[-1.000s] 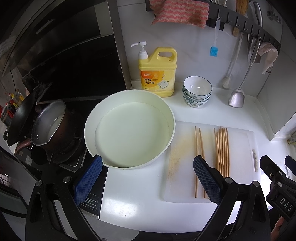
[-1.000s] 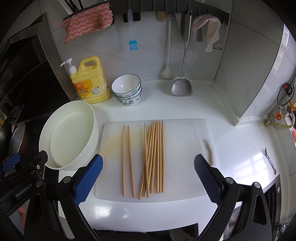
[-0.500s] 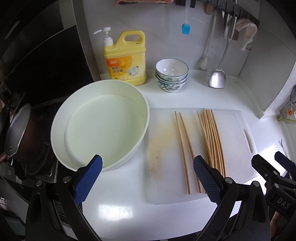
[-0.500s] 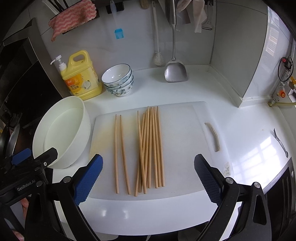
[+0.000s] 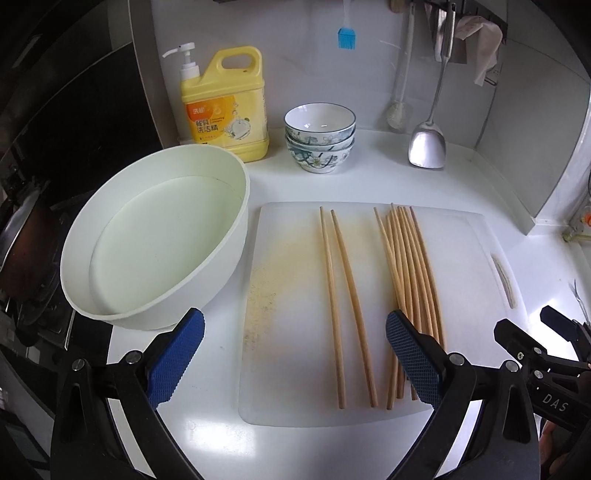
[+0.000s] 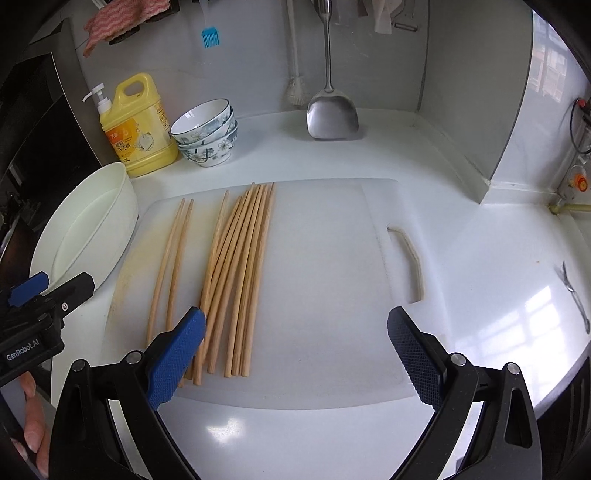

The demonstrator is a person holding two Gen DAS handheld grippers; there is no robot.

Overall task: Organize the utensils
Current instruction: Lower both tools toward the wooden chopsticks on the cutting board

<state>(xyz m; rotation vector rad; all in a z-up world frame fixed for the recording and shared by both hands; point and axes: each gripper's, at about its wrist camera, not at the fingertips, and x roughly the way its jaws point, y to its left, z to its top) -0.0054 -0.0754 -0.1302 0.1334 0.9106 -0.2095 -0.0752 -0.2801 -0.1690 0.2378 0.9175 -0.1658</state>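
Chopsticks are lying on a white cutting board (image 5: 461,258) that is sitting on the white worktop (image 6: 480,258). Two of them, a loose pair (image 5: 341,295), are resting apart toward the left of the board, while the others are lying packed together in a bundle (image 5: 410,266) just to the right, some crossing one another. The left claw (image 5: 295,354) is hovering over the near edge of the board with its jaws spread wide and gripping nothing; the loose pair is showing between its blue pads, and its right pad is covering the near ends of the bundle in that view. The right claw (image 6: 295,350) is also standing wide and empty above the bare right half of the board, its left pad overlapping the near ends of the bundle (image 6: 240,273) in its own view. A round white basin (image 5: 155,236) is sitting just left of the board, touching or nearly touching its edge. Behind it a yellow detergent bottle (image 5: 225,107) is standing against the wall, with a stack of patterned bowls (image 5: 320,138) beside it. A metal spatula (image 6: 331,110), a blue brush (image 6: 211,37) and a pink cloth (image 6: 122,14) are hanging on the wall
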